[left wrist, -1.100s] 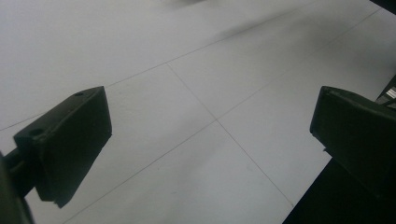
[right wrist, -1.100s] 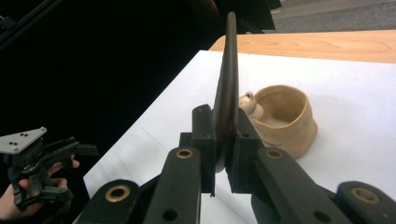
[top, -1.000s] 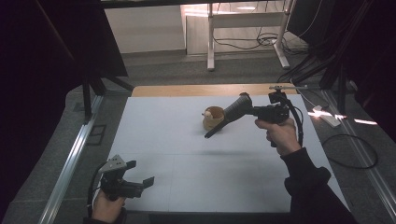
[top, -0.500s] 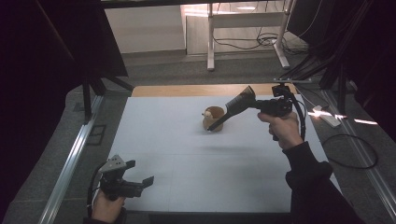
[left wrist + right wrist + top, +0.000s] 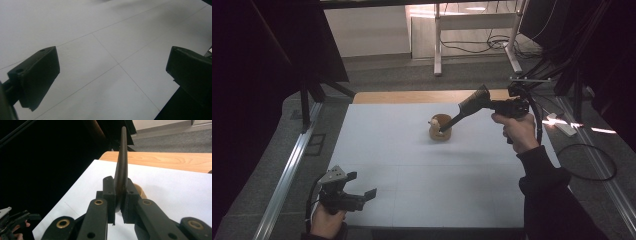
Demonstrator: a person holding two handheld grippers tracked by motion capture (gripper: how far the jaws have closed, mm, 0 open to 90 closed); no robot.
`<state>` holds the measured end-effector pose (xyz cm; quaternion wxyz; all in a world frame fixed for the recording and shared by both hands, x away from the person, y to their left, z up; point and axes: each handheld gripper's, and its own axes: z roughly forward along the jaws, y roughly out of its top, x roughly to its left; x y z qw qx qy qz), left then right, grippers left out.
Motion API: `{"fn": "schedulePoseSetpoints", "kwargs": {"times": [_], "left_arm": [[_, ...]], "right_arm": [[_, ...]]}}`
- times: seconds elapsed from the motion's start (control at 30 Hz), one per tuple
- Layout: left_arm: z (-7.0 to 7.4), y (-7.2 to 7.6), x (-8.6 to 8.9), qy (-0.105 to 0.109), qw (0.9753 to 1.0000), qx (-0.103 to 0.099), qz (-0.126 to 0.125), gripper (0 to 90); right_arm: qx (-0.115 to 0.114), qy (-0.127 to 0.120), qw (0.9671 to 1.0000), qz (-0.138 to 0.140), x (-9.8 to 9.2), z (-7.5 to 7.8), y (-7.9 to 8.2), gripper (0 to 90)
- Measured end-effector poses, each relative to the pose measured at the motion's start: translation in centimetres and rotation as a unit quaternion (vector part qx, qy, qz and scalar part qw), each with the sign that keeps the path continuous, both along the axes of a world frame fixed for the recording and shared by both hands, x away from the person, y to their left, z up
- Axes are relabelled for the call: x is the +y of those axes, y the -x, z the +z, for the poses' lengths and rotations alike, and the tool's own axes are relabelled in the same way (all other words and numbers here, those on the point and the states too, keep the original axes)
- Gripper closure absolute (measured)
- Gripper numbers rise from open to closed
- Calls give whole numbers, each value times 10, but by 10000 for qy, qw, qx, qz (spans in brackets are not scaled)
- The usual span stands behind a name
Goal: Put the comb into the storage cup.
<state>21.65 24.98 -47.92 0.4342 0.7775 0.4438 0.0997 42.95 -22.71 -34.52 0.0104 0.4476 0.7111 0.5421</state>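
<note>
Wooden spoon: clamped in right tongs, tip inside the wooden bowl at bench centre-rear. Left tongs: wide apart, low over near-left bench.

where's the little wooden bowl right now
In the high view the wooden bowl sits on the white table, right of centre toward the far edge. The dark spatula held in the right tool dips its tip into it.

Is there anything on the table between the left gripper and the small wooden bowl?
No. In the high view, only bare white table surface lies between the left gripper and the small wooden bowl.
</note>
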Motion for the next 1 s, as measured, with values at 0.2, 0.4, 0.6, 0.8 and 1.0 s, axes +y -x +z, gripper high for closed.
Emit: {"fn": "schedulePoseSetpoints", "kwargs": {"times": [0.2,0.4,0.6,0.8,1.0], "left_arm": [[0,0,0,-8,10000,17,-17,0],[0,-1,0,-14,10000,29,-26,1],[0,-1,-1,-14,10000,40,-36,4],[0,-1,-1,-11,10000,43,-42,5],[0,-1,-1,-15,10000,49,-45,7]], "right_arm": [[-14,52,9999,-89,-2,2,-6,843],[-42,89,9998,-162,-2,6,-11,843],[-58,120,9996,-257,-3,7,-16,843],[-31,125,9993,-349,-4,4,-21,843],[-13,144,9991,-401,-3,0,-26,843]]}}
